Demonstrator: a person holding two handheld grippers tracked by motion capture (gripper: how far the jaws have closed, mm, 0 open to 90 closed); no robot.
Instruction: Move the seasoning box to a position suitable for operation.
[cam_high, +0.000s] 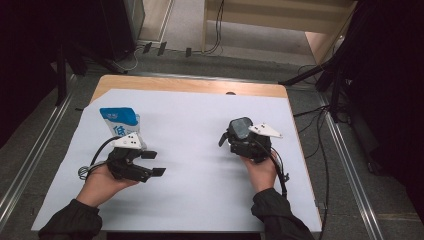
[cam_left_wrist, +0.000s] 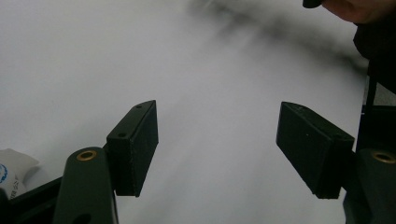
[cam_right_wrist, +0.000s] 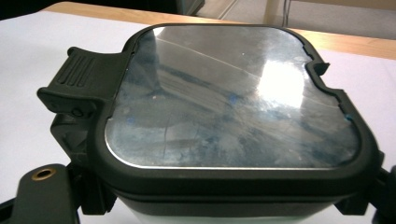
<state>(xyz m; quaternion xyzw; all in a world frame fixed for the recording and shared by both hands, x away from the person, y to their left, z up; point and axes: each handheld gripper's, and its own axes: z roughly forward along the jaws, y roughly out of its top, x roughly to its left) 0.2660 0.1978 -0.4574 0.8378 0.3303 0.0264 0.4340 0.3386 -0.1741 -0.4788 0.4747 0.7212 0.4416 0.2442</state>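
Left of frame centre, the pouch stands just behind the left gripper.
Its jaws gape empty, pointing right, away from it; the right gripper clamps the lidded box.

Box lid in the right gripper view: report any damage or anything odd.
The box lid carries fine scratches and bluish smears across its shiny panel. Its latch sits flush; nothing looks cracked or askew.
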